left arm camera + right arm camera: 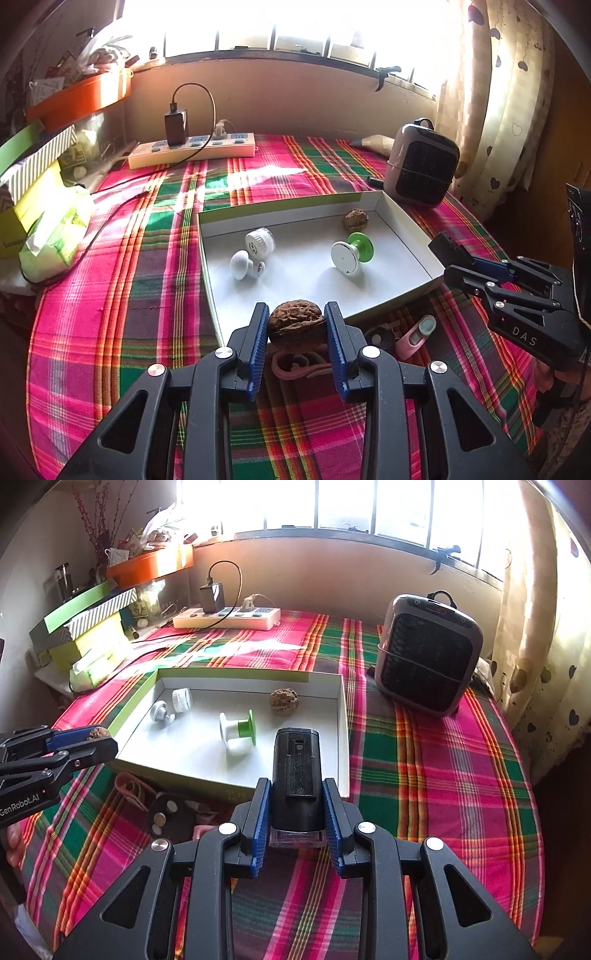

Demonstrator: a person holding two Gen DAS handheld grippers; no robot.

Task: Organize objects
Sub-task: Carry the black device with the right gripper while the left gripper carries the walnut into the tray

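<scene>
Landmark: shallow white box (402, 218) with green outer walls, lying open on the plaid-covered tabletop (122, 280); it serves as the collecting tray for the small loose things.

Inside the box: a walnut (355, 220) near the far wall; a green-and-white spool-shaped piece (351, 253) tipped on its side near the middle; a white ribbed cap (260, 240) and a small white knob-shaped piece (242, 263) toward the left wall.

Left claw (297, 325): clamped on a second walnut (295, 317), pads on its two sides, held over the box's near wall, likely to be dropped beside its twin.

Right claw (297, 812): clamped on a black device with a clear end (297, 775), gripped across its width, raised at the box's near right corner, likely also bound for the box.

Outside the box, just before its near wall: a pink device (415, 336), a black piece with round metal discs (166, 814) and a pinkish strap (295, 365), not yet collected.

Beyond the box's right far corner: a small heater (421, 166), apparently not part of the sorting.
</scene>
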